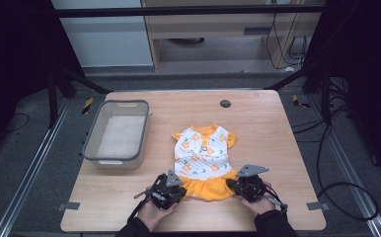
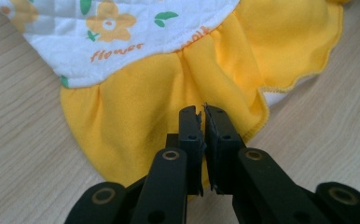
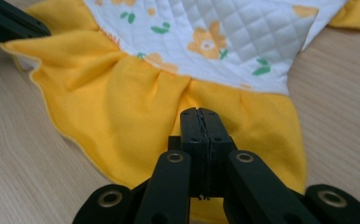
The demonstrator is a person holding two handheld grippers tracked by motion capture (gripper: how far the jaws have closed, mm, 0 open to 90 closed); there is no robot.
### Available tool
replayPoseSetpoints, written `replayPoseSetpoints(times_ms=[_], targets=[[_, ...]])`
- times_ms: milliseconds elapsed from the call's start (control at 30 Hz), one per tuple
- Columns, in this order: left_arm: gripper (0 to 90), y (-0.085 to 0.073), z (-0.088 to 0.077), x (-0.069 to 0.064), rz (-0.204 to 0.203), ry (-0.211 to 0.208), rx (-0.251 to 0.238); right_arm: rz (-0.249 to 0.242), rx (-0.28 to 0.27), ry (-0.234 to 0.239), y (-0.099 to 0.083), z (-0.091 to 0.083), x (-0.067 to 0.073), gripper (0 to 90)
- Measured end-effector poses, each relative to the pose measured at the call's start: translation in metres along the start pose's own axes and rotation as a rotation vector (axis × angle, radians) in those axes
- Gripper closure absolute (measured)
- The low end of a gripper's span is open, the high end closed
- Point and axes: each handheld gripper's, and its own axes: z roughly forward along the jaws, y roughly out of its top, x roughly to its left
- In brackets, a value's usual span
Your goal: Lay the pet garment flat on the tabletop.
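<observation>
A small quilted white dress with orange flowers and a yellow-orange ruffled skirt (image 1: pixel 204 157) lies flat on the light wooden counter (image 1: pixel 267 133), just right of a grey plastic bin (image 1: pixel 116 134). The left claw (image 2: pixel 203 111) is pinched together on the skirt's hem at its left corner. The right claw (image 3: pixel 199 113) is clamped tight on the hem's right side.

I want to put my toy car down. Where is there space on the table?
Bare wood lies right of the dress, and along the far edge near the round cap. It is crowded by the tub and at the skirt, where both grippers pinch.
</observation>
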Motion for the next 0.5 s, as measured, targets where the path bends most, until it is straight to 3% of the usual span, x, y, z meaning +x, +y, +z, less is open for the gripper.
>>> replayPoseSetpoints(times_ms=[200,500], targets=[[85.2,-0.004,-0.004,-0.003,0.004,-0.006,0.007,0.006,0.027,0.001,-0.008,-0.003,-0.001,89.0],[85.8,-0.011,-0.010,-0.009,0.009,-0.031,0.021,0.014,0.042,0.042,-0.020,-0.014,0.006,89.6]])
